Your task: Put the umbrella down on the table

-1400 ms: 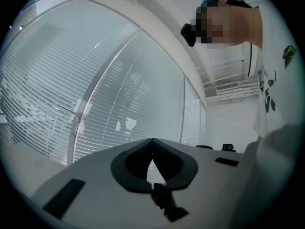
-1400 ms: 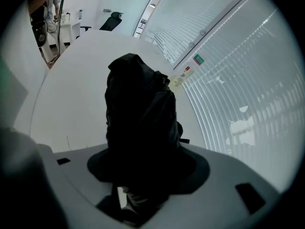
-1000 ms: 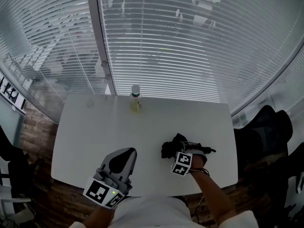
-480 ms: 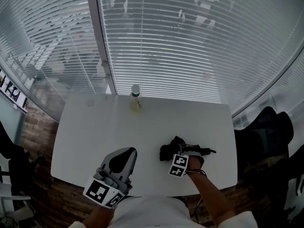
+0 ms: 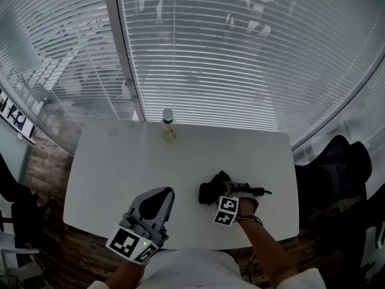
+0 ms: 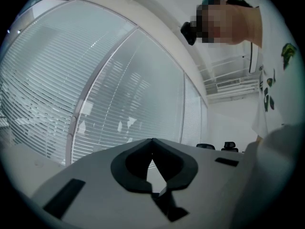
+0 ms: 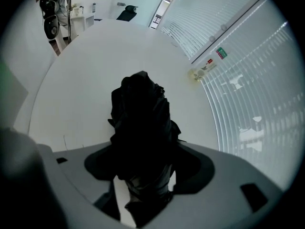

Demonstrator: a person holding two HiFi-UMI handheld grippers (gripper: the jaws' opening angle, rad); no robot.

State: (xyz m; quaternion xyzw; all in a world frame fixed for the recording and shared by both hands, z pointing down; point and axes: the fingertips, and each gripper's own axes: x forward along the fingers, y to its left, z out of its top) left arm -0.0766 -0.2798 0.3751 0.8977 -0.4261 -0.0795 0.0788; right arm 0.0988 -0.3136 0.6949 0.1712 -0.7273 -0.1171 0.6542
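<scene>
Currently a folded black fabric umbrella (image 7: 140, 113) lies on the right side of a white rectangular tabletop (image 5: 120, 167). It sits between the jaws of the right tongs (image 5: 222, 191), which have just been opening and stand wide, off the cloth. The left tongs (image 6: 152, 142) are closed and empty near the front edge. A small clear bottle (image 5: 168, 125) stands at the far edge.

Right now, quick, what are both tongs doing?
Left tongs: shut, empty.
Right tongs: open, have just been opening wider; the black umbrella lies between them on the table.
</scene>
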